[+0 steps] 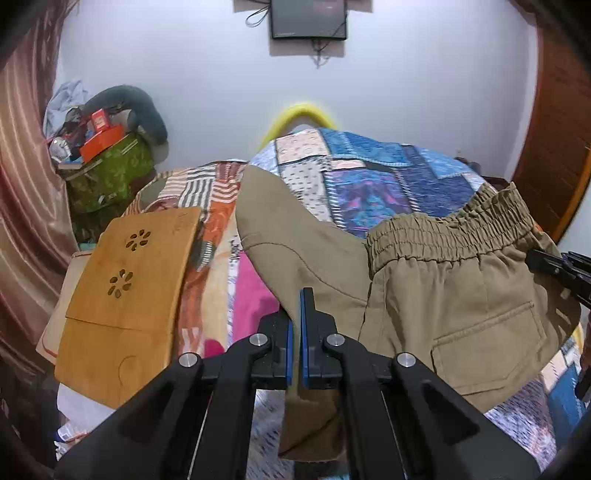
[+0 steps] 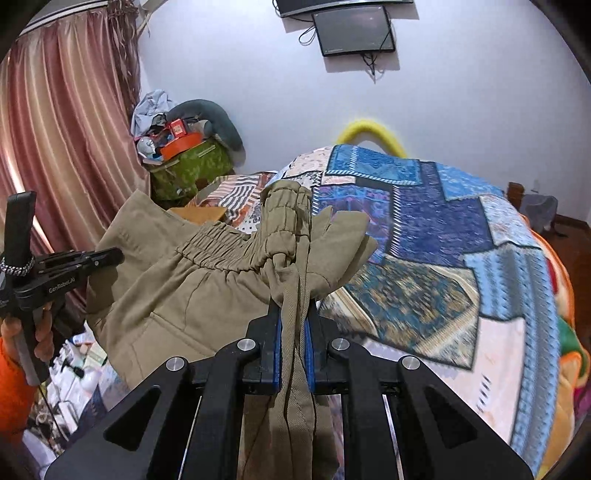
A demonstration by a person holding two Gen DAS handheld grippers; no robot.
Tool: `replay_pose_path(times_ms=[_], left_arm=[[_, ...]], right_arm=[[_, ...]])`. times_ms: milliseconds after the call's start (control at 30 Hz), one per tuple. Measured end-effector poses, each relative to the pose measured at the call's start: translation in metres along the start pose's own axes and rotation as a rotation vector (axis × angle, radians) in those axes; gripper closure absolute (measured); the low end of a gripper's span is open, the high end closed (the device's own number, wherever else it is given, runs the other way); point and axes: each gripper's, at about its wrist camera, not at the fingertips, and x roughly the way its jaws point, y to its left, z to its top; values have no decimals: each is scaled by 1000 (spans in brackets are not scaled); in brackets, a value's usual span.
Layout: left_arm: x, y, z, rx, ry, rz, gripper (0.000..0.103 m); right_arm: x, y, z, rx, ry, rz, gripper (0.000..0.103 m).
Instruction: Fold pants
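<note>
Khaki pants with an elastic waistband and a back pocket hang in the air above the bed, held between both grippers. My left gripper is shut on a fold of the pants fabric, which passes between its blue pads. My right gripper is shut on a bunched part of the pants by the waistband. The right gripper shows at the right edge of the left wrist view. The left gripper shows at the left of the right wrist view, held by a hand.
A patchwork blanket covers the bed below. A wooden lap tray lies on the bed's left side. A green bag piled with clutter stands by the curtain. A screen hangs on the far wall.
</note>
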Motion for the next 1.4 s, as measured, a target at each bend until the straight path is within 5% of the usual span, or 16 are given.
replay_pose_path(times_ms=[467, 767, 967, 1100, 1400], left_arm=[[144, 43, -10, -37, 143, 91, 100], [193, 51, -35, -71, 275, 140, 91], [175, 52, -45, -54, 311, 157, 67], [151, 46, -51, -21, 326, 154, 65], [40, 16, -28, 17, 198, 111, 58]], right_arm=[[116, 6, -4, -29, 103, -9, 95], [143, 3, -16, -59, 191, -43, 91], [128, -4, -20, -54, 210, -74, 70], [102, -3, -20, -40, 202, -114, 49], [20, 26, -2, -79, 99, -116, 47]])
